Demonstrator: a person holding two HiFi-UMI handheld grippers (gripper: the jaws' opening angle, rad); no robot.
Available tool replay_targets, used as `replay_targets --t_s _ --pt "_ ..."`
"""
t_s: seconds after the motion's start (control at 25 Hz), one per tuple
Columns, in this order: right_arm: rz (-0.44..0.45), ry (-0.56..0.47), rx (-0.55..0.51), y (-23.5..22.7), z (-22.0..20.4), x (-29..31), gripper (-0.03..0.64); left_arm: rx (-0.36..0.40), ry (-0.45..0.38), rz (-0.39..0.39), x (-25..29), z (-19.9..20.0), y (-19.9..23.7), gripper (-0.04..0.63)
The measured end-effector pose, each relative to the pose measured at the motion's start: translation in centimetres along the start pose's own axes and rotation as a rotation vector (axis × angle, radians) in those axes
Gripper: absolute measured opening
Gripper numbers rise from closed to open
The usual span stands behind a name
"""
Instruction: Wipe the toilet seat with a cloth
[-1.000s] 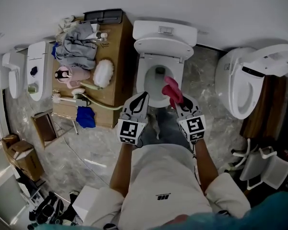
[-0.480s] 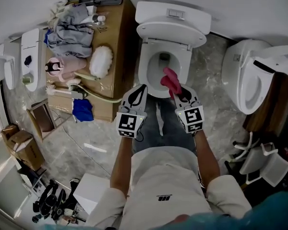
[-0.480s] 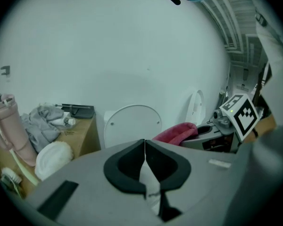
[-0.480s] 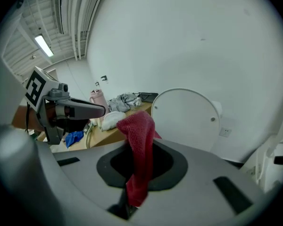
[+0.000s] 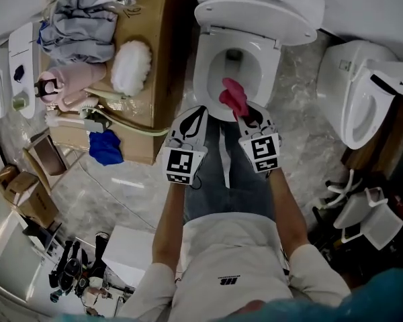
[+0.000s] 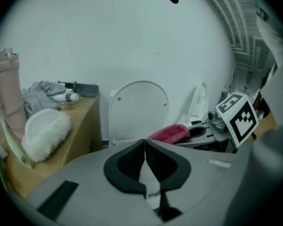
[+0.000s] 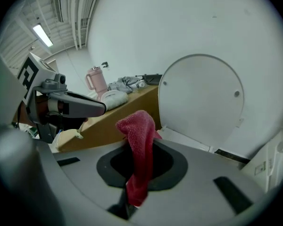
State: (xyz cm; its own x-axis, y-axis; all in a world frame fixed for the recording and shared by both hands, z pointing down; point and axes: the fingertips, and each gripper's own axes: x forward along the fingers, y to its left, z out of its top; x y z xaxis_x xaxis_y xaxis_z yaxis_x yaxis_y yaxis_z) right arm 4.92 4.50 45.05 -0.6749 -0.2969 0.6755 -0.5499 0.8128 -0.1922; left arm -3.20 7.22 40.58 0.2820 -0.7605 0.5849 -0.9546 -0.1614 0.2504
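A white toilet with its lid up stands ahead; its seat (image 5: pixel 208 66) rings the open bowl. My right gripper (image 5: pixel 244 115) is shut on a red cloth (image 5: pixel 233 96) that hangs over the bowl's near right rim. In the right gripper view the red cloth (image 7: pixel 139 149) stands up between the jaws, in front of the raised lid (image 7: pixel 203 98). My left gripper (image 5: pixel 196 121) hovers just before the bowl's front edge, shut and holding nothing. The left gripper (image 6: pixel 145 144) view shows the lid (image 6: pixel 137 109) ahead and the cloth (image 6: pixel 167 133) to its right.
A wooden cabinet (image 5: pixel 162 52) left of the toilet carries a white fluffy brush head (image 5: pixel 130 66), a pink bottle (image 5: pixel 72 89) and grey clothes (image 5: pixel 77 22). A blue cloth (image 5: pixel 107 146) lies on the floor. A second toilet (image 5: pixel 363 99) stands at the right.
The head view has shifted so the toilet sits higher and closer. Both grippers have moved forward toward the bowl, and the red cloth now hangs over the near right rim.
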Motion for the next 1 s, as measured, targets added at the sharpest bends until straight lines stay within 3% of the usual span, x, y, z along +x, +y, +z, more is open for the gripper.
replay_targets --t_s 0.64,1.0 --pt "0.043 0.100 -0.069 2.0 -9.5 10.5 0.025 -0.160 0.091 -0.013 4.4 -12.4 1.1 0.014" --pt "0.084 0.161 -0.145 3.3 -13.5 15.7 0.026 -0.230 0.126 0.029 5.2 -17.2 3.1 0.014"
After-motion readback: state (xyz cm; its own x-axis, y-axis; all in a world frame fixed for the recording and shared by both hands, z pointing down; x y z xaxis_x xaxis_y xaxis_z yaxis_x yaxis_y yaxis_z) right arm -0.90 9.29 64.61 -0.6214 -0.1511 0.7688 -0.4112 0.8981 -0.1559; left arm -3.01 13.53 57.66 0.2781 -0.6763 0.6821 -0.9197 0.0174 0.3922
